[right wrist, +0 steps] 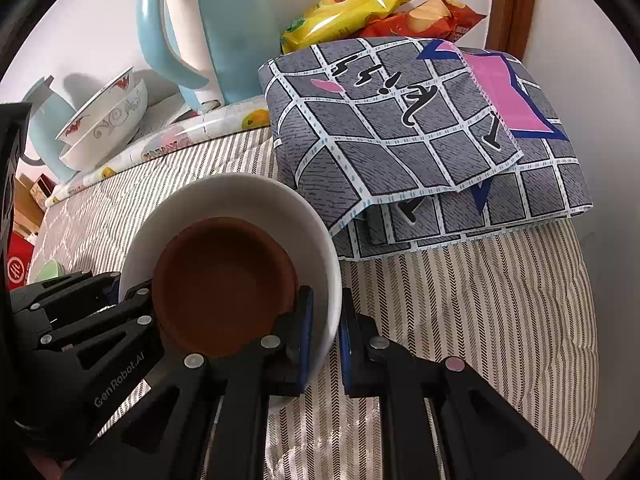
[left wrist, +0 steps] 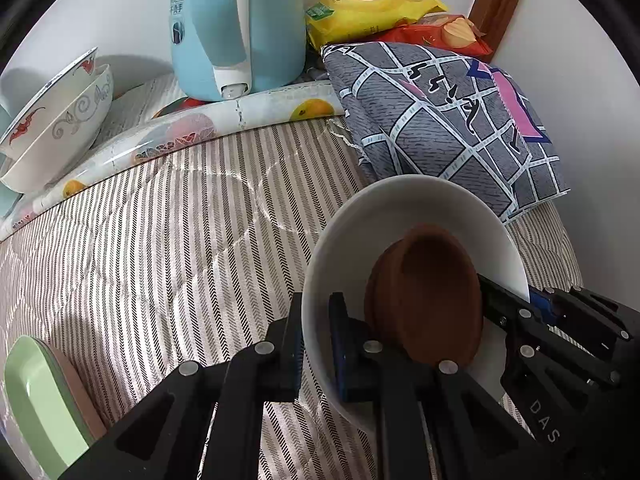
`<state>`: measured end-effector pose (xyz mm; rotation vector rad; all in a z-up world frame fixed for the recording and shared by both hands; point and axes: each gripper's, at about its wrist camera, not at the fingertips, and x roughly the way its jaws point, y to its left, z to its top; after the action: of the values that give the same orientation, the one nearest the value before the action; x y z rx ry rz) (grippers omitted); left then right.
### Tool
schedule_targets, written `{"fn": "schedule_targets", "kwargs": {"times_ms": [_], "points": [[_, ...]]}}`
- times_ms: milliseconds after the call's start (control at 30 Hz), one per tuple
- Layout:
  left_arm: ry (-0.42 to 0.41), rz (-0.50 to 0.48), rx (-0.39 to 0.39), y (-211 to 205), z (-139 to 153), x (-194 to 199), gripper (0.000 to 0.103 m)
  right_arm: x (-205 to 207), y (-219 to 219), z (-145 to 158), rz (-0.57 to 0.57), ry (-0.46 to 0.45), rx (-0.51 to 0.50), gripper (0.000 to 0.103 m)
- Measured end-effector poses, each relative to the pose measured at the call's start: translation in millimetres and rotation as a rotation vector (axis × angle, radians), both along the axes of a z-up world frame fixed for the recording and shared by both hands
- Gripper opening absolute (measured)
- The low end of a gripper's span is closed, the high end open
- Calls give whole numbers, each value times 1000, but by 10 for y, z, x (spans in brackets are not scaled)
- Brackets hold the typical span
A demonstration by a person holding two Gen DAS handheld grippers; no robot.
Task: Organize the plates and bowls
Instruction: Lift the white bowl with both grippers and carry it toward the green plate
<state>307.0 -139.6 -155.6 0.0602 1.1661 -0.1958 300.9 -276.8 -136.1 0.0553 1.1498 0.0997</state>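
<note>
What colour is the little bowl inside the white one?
Brown bowl, clearest in the right wrist view.

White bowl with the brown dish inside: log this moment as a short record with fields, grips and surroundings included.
held item: white ceramic bowl, gripped at opposite sides of its rim
contents: round brown dish inside the bowl
left gripper: shut on the bowl's rim
right gripper: shut on the bowl's rim
surface: striped quilted cover
behind bowl: folded grey checked cloth
far left: two nested patterned bowls, tilted
back: light blue kettle, yellow snack bag
near left: pale green plate
</note>
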Motion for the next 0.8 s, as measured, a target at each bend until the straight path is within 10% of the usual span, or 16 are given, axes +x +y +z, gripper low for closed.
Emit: {"fn": "schedule_targets", "kwargs": {"times_ms": [800], "points": [[-8, 32, -46, 147, 187, -391, 10, -332, -48, 72, -41, 4, 44, 9]]}}
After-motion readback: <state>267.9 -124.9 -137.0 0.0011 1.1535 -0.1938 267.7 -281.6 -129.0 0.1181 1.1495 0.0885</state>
